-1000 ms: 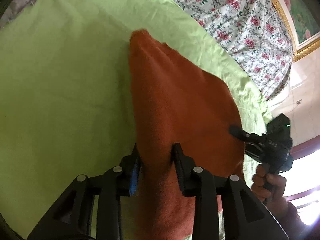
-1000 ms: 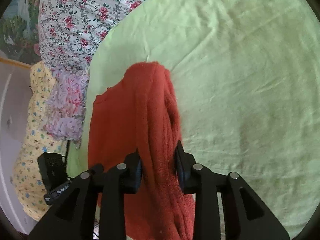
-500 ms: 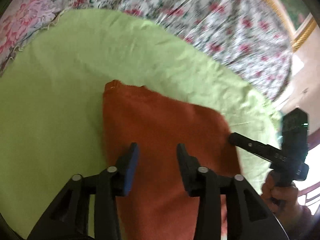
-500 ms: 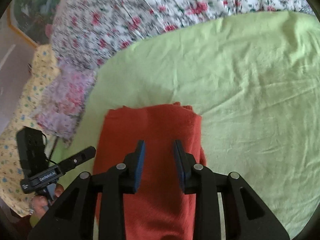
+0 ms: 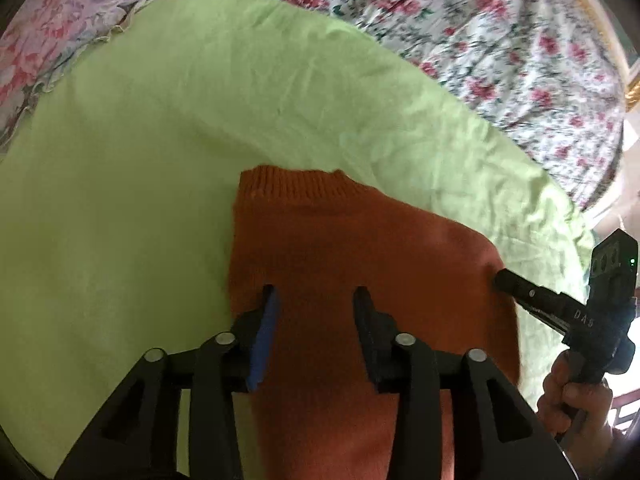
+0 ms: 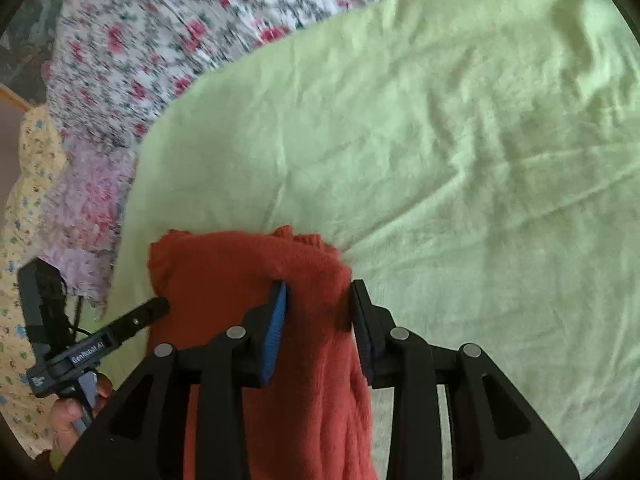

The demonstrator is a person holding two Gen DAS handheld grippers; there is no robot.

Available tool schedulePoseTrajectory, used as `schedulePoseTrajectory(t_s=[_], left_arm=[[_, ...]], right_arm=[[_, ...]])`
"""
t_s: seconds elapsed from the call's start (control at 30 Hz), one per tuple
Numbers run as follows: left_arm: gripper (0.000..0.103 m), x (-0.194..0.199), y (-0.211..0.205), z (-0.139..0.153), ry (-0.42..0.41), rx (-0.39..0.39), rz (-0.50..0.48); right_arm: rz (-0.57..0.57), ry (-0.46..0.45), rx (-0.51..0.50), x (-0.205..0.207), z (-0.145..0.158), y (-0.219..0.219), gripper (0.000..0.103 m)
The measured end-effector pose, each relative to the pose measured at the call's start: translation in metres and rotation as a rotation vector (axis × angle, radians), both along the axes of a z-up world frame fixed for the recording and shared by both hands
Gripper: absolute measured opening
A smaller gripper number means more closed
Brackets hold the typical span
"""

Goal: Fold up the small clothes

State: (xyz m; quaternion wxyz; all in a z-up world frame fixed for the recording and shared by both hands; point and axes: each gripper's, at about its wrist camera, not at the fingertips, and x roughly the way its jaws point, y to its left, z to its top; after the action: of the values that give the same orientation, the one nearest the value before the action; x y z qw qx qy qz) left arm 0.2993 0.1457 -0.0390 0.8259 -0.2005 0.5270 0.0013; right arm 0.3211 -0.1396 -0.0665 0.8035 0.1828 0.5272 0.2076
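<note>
Rust-orange knitted sweater (image 5: 352,264) now laid flat on green bed sheet (image 5: 160,160), no longer hanging pinched. Left hand-held gripper (image 5: 316,300) just opened, empty above it; right hand-held gripper (image 6: 318,300) slackening around the bunched side edge. Fold landed; open sheet beyond.

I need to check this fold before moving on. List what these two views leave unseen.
- Near end of the orange sweater: both wrist views, covered by the gripper frames and cut off at the bottom edge.
- Right gripper: in its own view the knit bunches between the jaws; pad contact is unclear.
- Floral bedding: right wrist view, blurred.
- Layers under the sweater on the green sheet: hidden by its top face.
</note>
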Motion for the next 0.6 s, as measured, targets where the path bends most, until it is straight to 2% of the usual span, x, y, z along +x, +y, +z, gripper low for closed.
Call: schedulePoseTrajectory(t_s=[0.2,0.33,0.47,0.6], left_arm=[[0.047,-0.061,-0.01,0.018,-0.015,-0.048,-0.014],[0.05,-0.103,-0.016,0.018,0.005,-0.076,-0.034],[0.05,-0.141,-0.022,0.011,0.034,-0.078,-0.056],[0.05,-0.165,-0.025,0.0,0.064,-0.104,-0.058]], right_arm=[[0.003,-0.047,0.033,-0.051,0.028,-0.026,0.033],[0.033,-0.067,0.037,-0.094,0.038,-0.032,0.033],[0.059,-0.057,0.016,-0.139,0.036,-0.035,0.035],[0.025,-0.016,-0.008,-0.166,0.02,-0.044,0.035]])
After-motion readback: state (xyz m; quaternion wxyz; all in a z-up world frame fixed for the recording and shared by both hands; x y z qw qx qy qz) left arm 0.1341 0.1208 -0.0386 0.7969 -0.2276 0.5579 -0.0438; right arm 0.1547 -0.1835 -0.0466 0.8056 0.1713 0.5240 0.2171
